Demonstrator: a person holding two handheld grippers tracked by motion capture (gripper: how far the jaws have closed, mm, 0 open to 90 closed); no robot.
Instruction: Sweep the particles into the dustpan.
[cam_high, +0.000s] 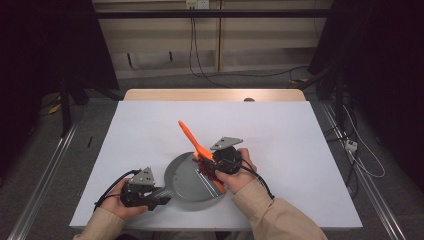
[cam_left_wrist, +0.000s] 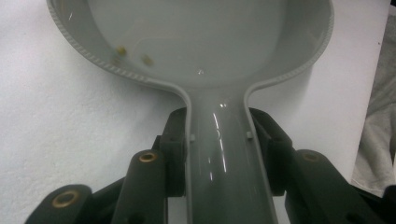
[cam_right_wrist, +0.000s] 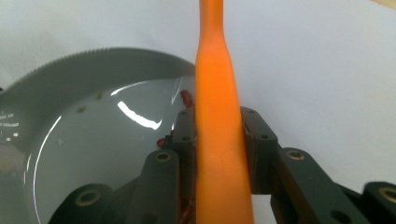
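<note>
white cloth (cam_high: 150, 130) (red bits (cam_high: 205, 168) in pan (cam_high: 187, 187))

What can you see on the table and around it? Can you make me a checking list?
Surface: white table top on a wooden table, mostly bare.
Job's things: grey frying pan flat on the table; orange spatula slanting over its far right edge; small dark red bits in the pan by the spatula; two tiny yellowish crumbs in the pan.
Clutter: nothing seen.
Grippers: left gripper shut on the pan handle; right gripper shut on the spatula.
Cables: a black cable trails from each gripper; black wires hang on the far wall; a white plug strip lies on the floor at right.
Surroundings: grey floor, dark curtains on both sides.
</note>
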